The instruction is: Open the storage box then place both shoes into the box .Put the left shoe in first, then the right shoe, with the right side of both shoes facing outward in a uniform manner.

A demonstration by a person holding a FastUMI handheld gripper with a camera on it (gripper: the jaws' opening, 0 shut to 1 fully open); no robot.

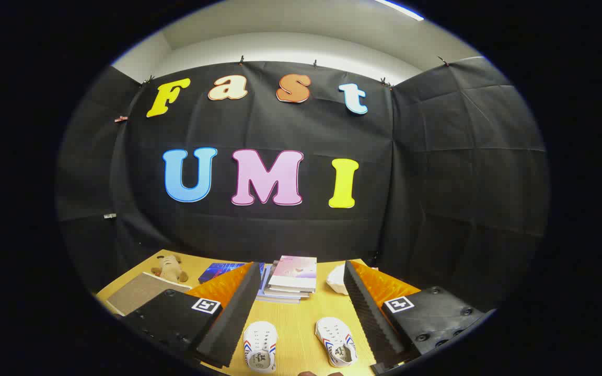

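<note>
Hand-held gripper (301, 313) agape, two shoes (260, 345) between.

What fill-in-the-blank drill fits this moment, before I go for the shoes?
1. The gripper has its fingers spread ____, holding nothing.
2. The number of white shoes lying between the fingers, one and the other, is ____.
3. Beyond the shoes, the stack of books has a ____ cover on top.
4. The plush toy lies on the ____ table.

Missing words: open; two; pink; wooden
</note>
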